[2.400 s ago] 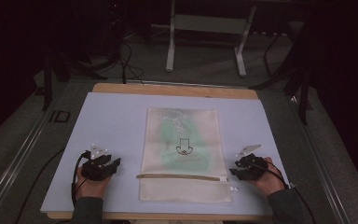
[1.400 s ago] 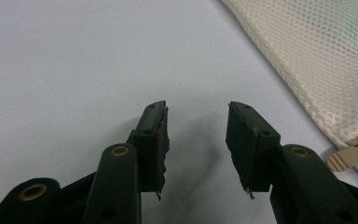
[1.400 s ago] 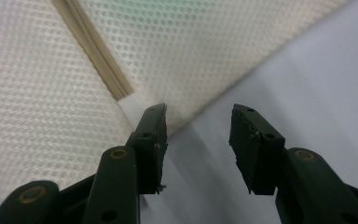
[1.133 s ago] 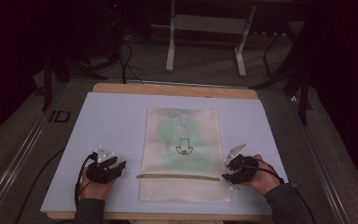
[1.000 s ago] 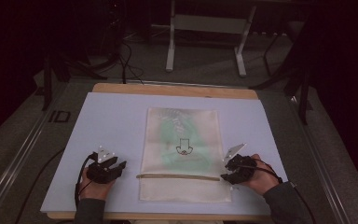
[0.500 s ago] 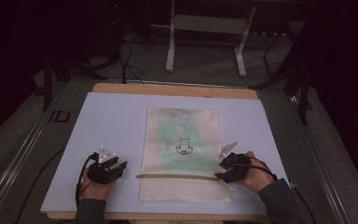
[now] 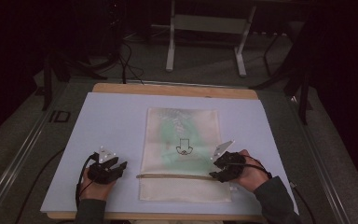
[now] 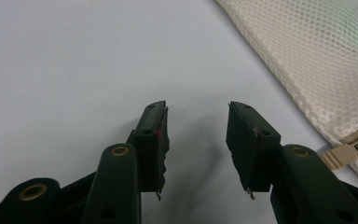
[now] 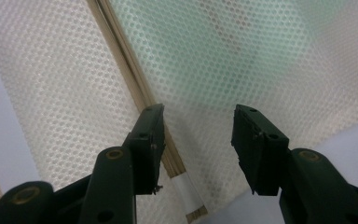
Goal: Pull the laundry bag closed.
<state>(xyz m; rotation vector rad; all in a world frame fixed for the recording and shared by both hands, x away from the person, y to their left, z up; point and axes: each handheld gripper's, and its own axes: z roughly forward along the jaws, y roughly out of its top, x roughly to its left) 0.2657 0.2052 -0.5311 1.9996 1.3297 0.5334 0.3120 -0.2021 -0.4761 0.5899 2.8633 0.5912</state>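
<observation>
1. We see a pale lavender sheet (image 7: 112,121) covering a wooden table (image 7: 175,88); a dim room lies beyond, with grey floor, a white metal stand (image 7: 205,28) and loose cables (image 7: 121,56) well ahead of both grippers.
2. The mesh bag (image 7: 182,154) lies flat between the two grippers, its zipper (image 7: 172,176) running across it from one gripper toward the other.
3. The left gripper (image 7: 114,169) rests on bare sheet just beside the bag's edge, apart from it; in the left gripper view its jaws stand wide with nothing between them, and the beige zipper pull (image 8: 354,150) sits off to their right.
4. The right gripper (image 7: 220,169) is over the bag's edge at the zipper's end; its jaws have just been opening and stand wide, only mesh beneath them (no pad presses on anything).
5. Nothing stands in the way of either gripper.
6. The bag is cream, fine honeycomb netting, rectangular; a green shape (image 9: 242,42) shows faintly through it, and a small dark printed figure (image 7: 183,147) sits near its middle. The zipper tape is tan and straight.
</observation>
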